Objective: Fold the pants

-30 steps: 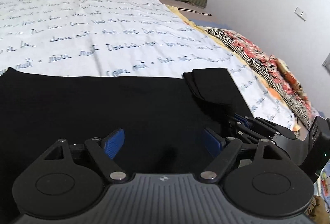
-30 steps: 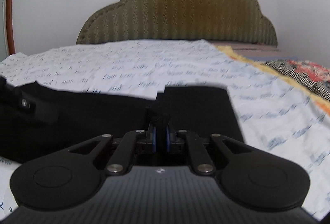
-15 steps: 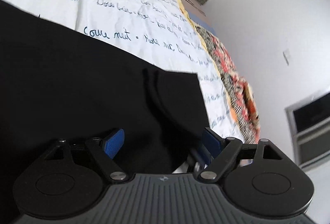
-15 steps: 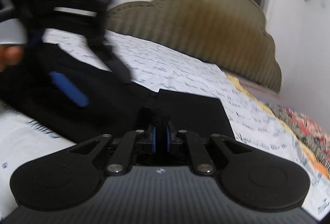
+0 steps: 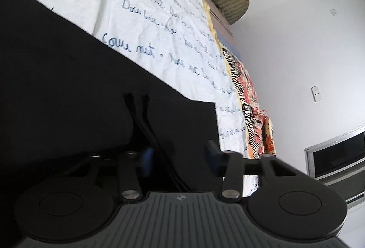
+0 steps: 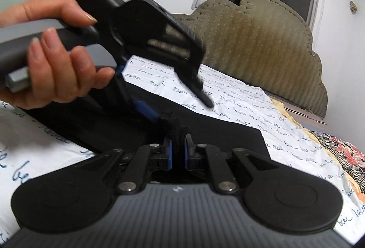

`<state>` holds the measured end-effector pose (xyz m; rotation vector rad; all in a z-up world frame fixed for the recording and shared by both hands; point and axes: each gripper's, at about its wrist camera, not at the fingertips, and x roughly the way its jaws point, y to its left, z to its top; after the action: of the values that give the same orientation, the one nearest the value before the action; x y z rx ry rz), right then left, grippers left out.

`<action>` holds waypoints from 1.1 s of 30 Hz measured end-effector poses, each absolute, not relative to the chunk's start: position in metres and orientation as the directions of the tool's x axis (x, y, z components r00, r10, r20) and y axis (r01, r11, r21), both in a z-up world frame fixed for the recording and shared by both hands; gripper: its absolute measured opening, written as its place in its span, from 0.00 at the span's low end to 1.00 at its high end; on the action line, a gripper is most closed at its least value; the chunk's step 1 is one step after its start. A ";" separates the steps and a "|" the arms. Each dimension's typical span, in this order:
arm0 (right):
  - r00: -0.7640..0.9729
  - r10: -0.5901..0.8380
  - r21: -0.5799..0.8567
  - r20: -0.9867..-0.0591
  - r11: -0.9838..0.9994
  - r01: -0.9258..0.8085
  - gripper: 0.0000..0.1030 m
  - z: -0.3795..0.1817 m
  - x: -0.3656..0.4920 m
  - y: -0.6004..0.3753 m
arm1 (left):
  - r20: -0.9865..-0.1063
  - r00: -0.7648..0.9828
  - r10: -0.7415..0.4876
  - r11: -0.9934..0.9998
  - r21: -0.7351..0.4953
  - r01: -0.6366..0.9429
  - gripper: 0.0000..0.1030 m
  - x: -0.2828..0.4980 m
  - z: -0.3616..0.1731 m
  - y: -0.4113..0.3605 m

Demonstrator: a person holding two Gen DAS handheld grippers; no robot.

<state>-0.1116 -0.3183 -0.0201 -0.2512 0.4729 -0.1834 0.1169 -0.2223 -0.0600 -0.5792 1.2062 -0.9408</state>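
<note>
Black pants (image 5: 68, 88) lie flat on a white bed sheet (image 5: 148, 8) printed with blue handwriting. My left gripper (image 5: 180, 152) sits low over their folded corner. Its jaws are closing, with layered fabric edges between the blue pads, which still stand apart. In the right wrist view, a hand (image 6: 57, 65) holds the left gripper (image 6: 180, 110) just above the pants (image 6: 216, 134), tilted and blurred. My right gripper (image 6: 178, 145) is shut on a small bunch of black fabric at the pants' near edge.
A padded olive headboard (image 6: 262, 42) closes off the far end of the bed. A zebra-and-floral blanket (image 6: 337, 147) lies along the right side. White walls, sockets and a dark window stand behind. Bare sheet (image 6: 34, 156) shows at the left.
The left gripper has rolled, sunk toward the pants' folded corner, and its jaws have narrowed. The right gripper has shifted sideways with fabric still pinched; the hand and left gripper now fill its view's left.
</note>
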 end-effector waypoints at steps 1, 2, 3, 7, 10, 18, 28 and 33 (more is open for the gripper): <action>0.875 -0.232 -0.282 -0.425 0.952 0.116 0.10 -0.020 -0.112 -0.316 | -0.524 0.070 -0.849 0.519 -0.801 0.298 0.22 0.117 -0.060 -0.222; 0.874 -0.232 -0.281 -0.427 0.953 0.116 0.10 -0.020 -0.109 -0.318 | -0.528 0.075 -0.846 0.523 -0.796 0.304 0.15 0.116 -0.061 -0.220; 0.874 -0.235 -0.282 -0.426 0.952 0.118 0.10 -0.020 -0.110 -0.317 | -0.531 0.082 -0.843 0.528 -0.789 0.315 0.12 0.115 -0.060 -0.220; 0.872 -0.238 -0.282 -0.428 0.952 0.122 0.10 -0.019 -0.108 -0.312 | -0.545 0.118 -0.830 0.544 -0.745 0.385 0.08 0.108 -0.053 -0.217; 0.871 -0.237 -0.286 -0.430 0.951 0.117 0.10 -0.017 -0.105 -0.312 | -0.561 0.152 -0.814 0.564 -0.701 0.437 0.08 0.101 -0.047 -0.216; 0.875 -0.222 -0.285 -0.430 0.953 0.101 0.10 -0.016 -0.097 -0.306 | -0.580 0.239 -0.779 0.608 -0.607 0.512 0.08 0.098 -0.038 -0.209; 0.886 -0.175 -0.264 -0.429 0.963 0.063 0.10 -0.013 -0.085 -0.300 | -0.600 0.324 -0.731 0.663 -0.515 0.543 0.08 0.095 -0.028 -0.185; 0.894 -0.138 -0.250 -0.427 0.968 0.030 0.10 -0.015 -0.077 -0.289 | -0.607 0.359 -0.709 0.689 -0.490 0.534 0.08 0.096 -0.026 -0.170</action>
<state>-0.0765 -0.2888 -0.0146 -0.2411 0.4576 -0.0880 0.0960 -0.1702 -0.0258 -0.2225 0.8940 -0.8098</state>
